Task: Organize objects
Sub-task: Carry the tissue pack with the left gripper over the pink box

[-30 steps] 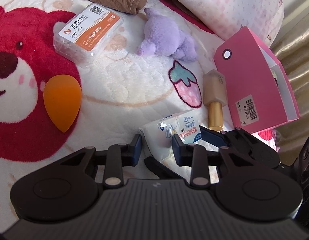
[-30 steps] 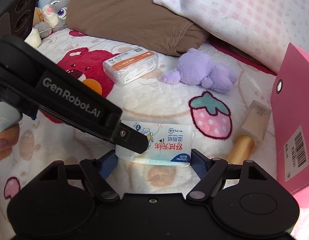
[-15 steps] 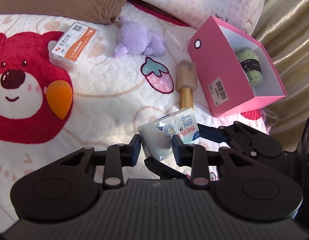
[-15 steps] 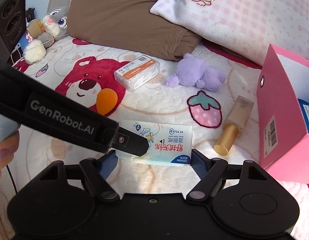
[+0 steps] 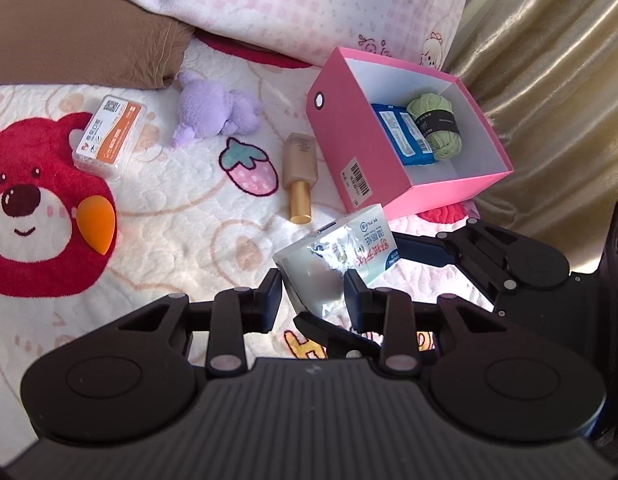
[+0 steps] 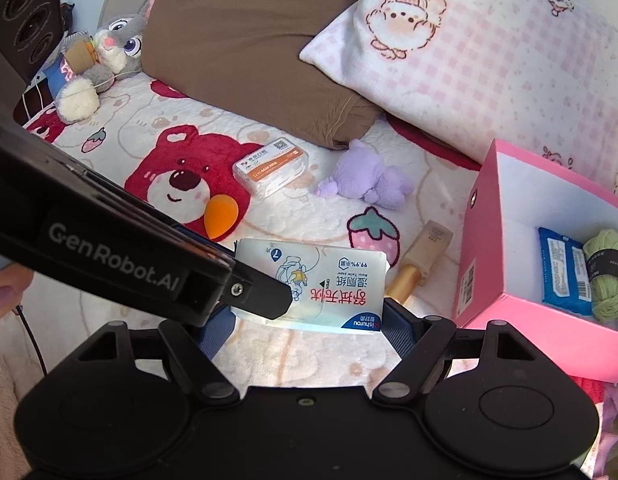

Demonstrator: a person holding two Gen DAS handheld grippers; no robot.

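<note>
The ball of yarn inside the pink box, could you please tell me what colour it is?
Light green, with a black paper band around it; the left wrist view shows it best.

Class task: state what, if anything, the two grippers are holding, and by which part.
Both hold the wet wipes pack: the left gripper pinches one end; the right gripper clamps across its length.

"GenRobot.AI" in pale letters runs along the black body of the left gripper, and the wet-wipe pack shows "ishurou", "99.9%", "OPEN" and a "7" in a blue drop (its red Chinese characters read upside down here). The pink box carries a barcode sticker, digits too small to read
</note>
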